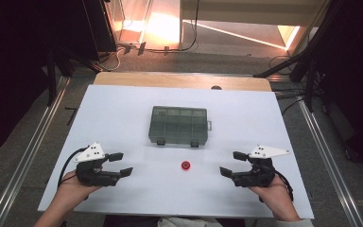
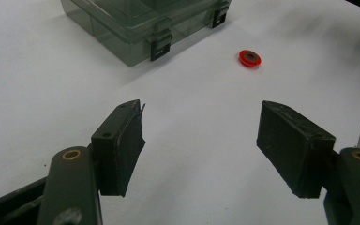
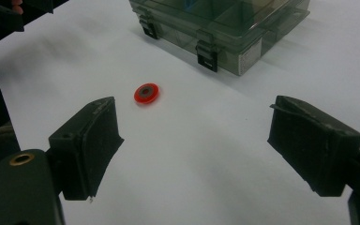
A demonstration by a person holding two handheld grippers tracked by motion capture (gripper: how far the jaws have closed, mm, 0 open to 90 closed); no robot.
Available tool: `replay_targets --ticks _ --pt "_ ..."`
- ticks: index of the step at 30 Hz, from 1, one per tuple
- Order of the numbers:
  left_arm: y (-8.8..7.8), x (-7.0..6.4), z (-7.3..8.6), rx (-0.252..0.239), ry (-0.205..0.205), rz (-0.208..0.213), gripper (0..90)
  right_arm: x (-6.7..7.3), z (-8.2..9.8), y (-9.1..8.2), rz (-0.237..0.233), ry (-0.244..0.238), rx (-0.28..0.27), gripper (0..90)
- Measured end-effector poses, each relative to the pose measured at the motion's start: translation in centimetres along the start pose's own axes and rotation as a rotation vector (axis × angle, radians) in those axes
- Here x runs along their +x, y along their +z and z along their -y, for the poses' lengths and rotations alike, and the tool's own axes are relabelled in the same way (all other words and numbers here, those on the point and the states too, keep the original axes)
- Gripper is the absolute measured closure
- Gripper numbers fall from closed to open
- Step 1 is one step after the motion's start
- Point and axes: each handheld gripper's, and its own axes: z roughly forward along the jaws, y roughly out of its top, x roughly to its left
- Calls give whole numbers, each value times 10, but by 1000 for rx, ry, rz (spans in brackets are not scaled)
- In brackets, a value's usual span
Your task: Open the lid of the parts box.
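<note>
Even overhead light fell on the white table sheet [image 1: 123,118] in the high view, while the room's left and right edges sank into near-black — only a warm orange glare burned on the floor [image 1: 163,26] beyond the table. Shadows under the smoky translucent plastic compartment box [image 1: 178,125] were soft and short. In both gripper views the sheet looked bluish-grey and slightly grainy; the near black jaws were mildly soft, and the small red ring with a dark centre [image 3: 146,93] stayed reasonably sharp — the frame corners dimmed.
</note>
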Motion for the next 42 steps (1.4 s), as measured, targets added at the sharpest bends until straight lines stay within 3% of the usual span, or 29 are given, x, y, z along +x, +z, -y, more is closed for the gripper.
replay_targets --ticks 21,42 --pt "0 1 0 13 -7 6 311 0 0 4 -18 20 34 164" --pt "0 1 0 13 -9 -9 311 -2 1 4 14 25 45 169"
